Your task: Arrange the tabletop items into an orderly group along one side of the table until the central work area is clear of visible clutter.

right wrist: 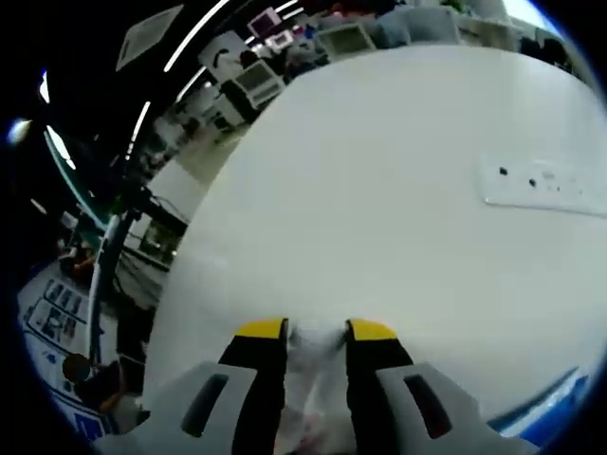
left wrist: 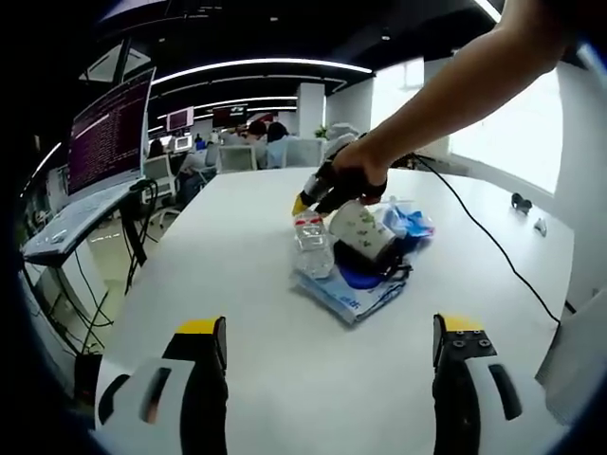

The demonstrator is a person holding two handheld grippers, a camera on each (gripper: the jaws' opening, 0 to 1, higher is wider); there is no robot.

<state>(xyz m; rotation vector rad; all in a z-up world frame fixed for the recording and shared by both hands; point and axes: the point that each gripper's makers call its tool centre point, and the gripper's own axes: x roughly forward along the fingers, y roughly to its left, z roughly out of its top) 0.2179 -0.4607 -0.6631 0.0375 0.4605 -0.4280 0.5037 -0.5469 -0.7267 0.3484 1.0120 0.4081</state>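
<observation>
The white table (left wrist: 247, 313) spreads widest, with a monitor (left wrist: 109, 133) at its edge showing lines of text too small to read. A person's hand (left wrist: 356, 171) holds the right gripper (right wrist: 316, 334), clamped on a clear plastic bottle (left wrist: 311, 245) beside a patterned cup (left wrist: 360, 230) on blue packaging (left wrist: 346, 294) whose print is illegible. The left gripper (left wrist: 327, 332) has its jaws apart.

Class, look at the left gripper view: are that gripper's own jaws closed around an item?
No: the left gripper stands wide open, bare white table between its jaws.
</observation>
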